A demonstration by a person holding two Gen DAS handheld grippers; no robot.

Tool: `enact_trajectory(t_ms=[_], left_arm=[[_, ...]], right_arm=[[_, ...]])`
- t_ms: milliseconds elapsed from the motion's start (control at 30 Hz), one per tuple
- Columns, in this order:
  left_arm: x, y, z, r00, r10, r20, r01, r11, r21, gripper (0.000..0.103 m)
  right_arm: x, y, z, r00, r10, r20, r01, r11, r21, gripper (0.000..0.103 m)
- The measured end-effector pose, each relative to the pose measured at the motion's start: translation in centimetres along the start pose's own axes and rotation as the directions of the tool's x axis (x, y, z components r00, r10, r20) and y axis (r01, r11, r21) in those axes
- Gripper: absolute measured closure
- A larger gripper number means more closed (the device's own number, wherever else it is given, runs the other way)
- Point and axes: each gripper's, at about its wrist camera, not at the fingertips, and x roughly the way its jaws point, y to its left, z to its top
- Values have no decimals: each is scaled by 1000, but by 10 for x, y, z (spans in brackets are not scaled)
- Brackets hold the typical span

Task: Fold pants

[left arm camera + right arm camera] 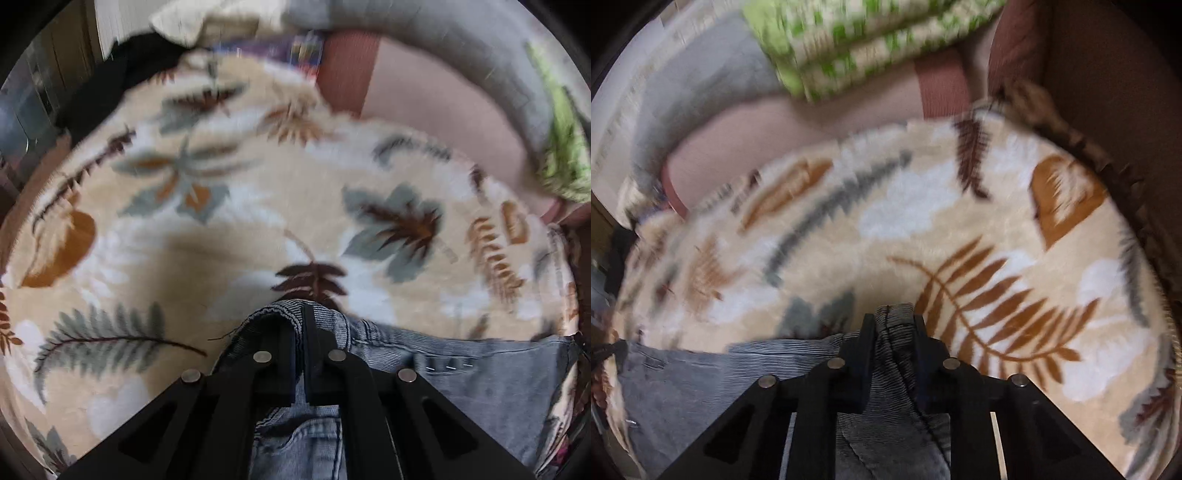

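Note:
Grey-blue denim pants [461, 373] lie on a cream blanket with a leaf print [229, 206]. My left gripper [301, 317] is shut on the pants' waistband edge, which bunches between its black fingers. The cloth stretches off to the right. In the right wrist view my right gripper [894, 319] is shut on another part of the pants [701, 376], and the denim runs off to the left. Both grippers hold the cloth a little above the blanket [923, 206]. Both views are motion-blurred.
A pink sheet [436, 122] and a grey pillow or cushion [461, 40] lie beyond the blanket. A green-and-cream patterned cloth [857, 40] sits at the far side. Dark clothing [122, 74] lies at the far left. A dark brown edge [1108, 92] bounds the right.

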Motion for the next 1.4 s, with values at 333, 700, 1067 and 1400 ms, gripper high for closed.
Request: enact_trajectory(t_ms=[333,700,1067,1400], left_arm=[[-141,28,-90,959,-160,236,158,987,27,100],[-102,84,-253,994,-99,-45,96,992,-81,100],[-157,77,-248,994,85,71,-82,996,-42,94],[-153,-85,-247,975,-160,157,117,961,249,72]], right_arm=[[-151,-40,-64,977,115,180,-122,992,32,84],[-154,-88,-234,979,76,-188,-74,997,17,82],[-179,-100,-220,982,189,-10,-184,966,183,38],[-110,61,-213,972,211,-107,-221,971,-94,66]])
